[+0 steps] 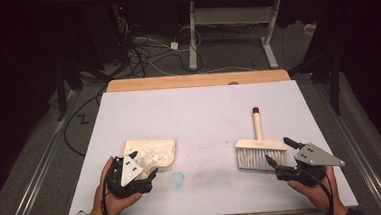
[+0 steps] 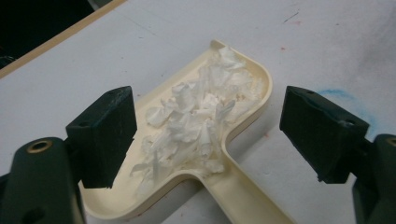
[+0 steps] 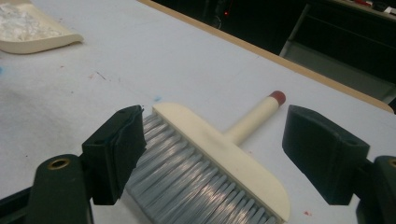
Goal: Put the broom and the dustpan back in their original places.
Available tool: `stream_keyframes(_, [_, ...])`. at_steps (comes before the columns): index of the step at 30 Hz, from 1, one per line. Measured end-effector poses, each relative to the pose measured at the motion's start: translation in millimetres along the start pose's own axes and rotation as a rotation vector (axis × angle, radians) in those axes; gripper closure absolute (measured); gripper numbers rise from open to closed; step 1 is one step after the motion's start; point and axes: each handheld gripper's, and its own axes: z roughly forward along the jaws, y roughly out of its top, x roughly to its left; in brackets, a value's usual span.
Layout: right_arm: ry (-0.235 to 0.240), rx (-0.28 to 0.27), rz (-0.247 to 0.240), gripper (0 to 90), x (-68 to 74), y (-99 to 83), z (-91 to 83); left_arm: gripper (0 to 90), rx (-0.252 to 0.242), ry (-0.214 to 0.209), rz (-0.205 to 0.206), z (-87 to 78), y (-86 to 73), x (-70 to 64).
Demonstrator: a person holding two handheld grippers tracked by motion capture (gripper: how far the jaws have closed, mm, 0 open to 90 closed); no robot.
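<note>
With both sets of jaws wide apart and empty, close the left gripper (image 1: 143, 166) squarely on the handle of the scrap-filled dustpan (image 1: 156, 150) near the table's (image 1: 198, 107) front-left corner, lifting level, leaving the right gripper (image 1: 277, 152) over the brush (image 1: 258, 146) front-right.

High view: fixed above near edge, facing forward and down, whole surface (image 1: 204, 111) mid-frame. Left gripper view: close, down onto dustpan (image 2: 243, 121), centre frame. Right gripper view: close, low over brush (image 3: 219, 154); same dustpan (image 3: 32, 32) upper left. High view shares both.
</note>
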Motion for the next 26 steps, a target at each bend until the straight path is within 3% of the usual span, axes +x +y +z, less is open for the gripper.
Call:
stream_keyframes(2, [-0.007,-0.008,-0.023,21.4,2.7,1.5,-0.5,17.8,-0.003,-0.001,-0.006,-0.5,-0.1,0.4])
stream_keyframes(11, [0.020,-0.003,-0.046,20.7,7.8,3.5,5.0,17.8,0.008,0.012,0.001,1.3,-1.2,1.4])
stream_keyframes(15, [-0.001,-0.002,-0.067,20.3,9.6,4.6,4.4,17.8,0.009,0.015,0.002,1.5,-1.0,0.7])
stream_keyframes(21, [-0.003,-0.007,-0.062,18.1,9.2,5.4,5.4,17.8,0.023,0.013,0.000,3.5,-1.1,1.4])
stream_keyframes(23, [-0.039,0.003,-0.085,17.6,10.3,5.2,6.0,17.8,0.035,0.043,0.017,3.7,0.3,1.9])
stream_keyframes(26, [-0.045,-0.021,-0.084,17.5,8.1,5.8,5.4,17.8,0.029,0.050,-0.012,1.0,0.4,3.5])
